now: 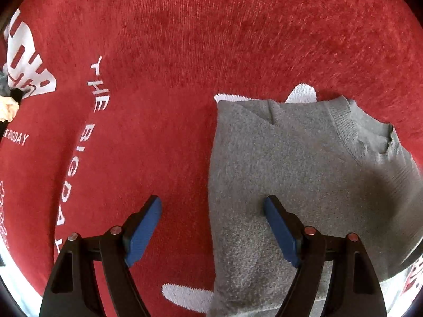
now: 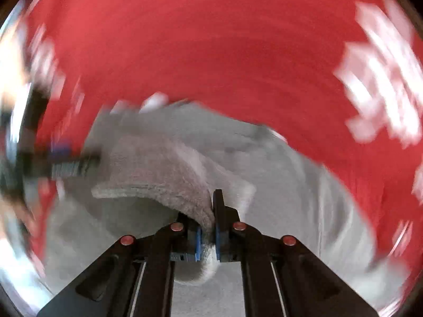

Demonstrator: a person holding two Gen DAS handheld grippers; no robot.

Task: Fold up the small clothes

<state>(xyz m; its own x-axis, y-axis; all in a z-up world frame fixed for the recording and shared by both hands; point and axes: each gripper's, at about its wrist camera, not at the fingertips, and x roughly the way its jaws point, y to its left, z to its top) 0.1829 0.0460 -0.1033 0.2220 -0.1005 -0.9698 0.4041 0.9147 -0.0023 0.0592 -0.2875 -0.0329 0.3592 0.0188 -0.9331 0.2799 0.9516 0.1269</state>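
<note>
One grey sweater [image 1: 290,171] lay on the red blanket [image 1: 185,39]; the right gripper [image 2: 208,235] clenched its raised edge, while the spread left gripper [image 1: 212,227] straddled its opposite side edge.

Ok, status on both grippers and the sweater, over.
Left gripper open, straddling the sweater's left edge, nothing held. Right gripper shut on a lifted grey fold. Sweater partly folded on red cloth. Nothing in the way.
</note>
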